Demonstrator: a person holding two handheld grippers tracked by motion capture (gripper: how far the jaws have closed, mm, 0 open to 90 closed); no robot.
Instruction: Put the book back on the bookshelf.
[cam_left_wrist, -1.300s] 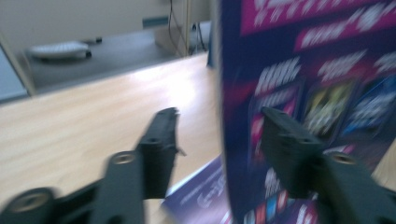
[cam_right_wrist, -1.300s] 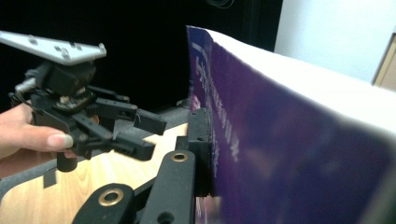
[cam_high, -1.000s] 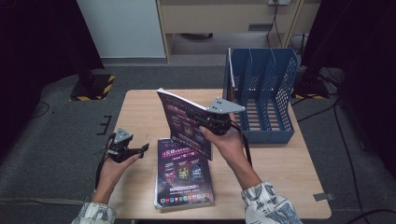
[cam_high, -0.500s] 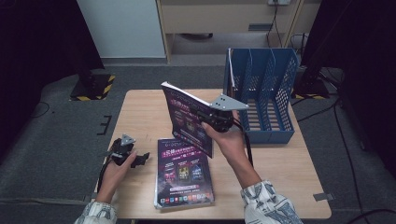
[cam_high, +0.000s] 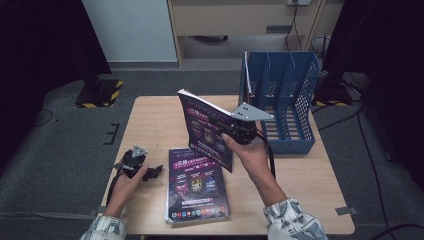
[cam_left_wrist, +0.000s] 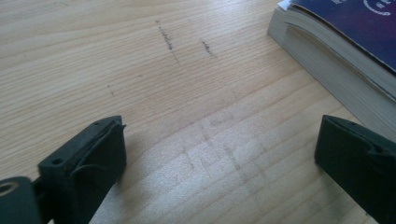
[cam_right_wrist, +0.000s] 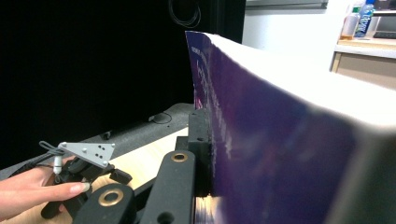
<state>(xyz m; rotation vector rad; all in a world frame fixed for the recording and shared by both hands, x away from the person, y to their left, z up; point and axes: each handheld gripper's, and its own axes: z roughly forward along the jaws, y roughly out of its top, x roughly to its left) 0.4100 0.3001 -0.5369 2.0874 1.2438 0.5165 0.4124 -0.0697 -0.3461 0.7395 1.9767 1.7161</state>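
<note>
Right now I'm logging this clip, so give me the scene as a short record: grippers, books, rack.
right gripper: shut on raised book, lifted above the table
left gripper: jaws have just been opening, nothing between them, low over bare wood
flat book: lying on the table, beside the left gripper
blue file rack: at the table's far right, slots look empty

1. We see the left claw (cam_high: 155, 172) sit lower than a second ago, down close over the tabletop (cam_high: 150, 120) beside the flat book (cam_high: 196, 187).
2. Its jaws have just been opening and now stand wide, with bare wood between them.
3. The raised book (cam_high: 205, 129) in the right claw (cam_high: 220, 131) tips slightly differently, its top edge shifted a little.
</note>
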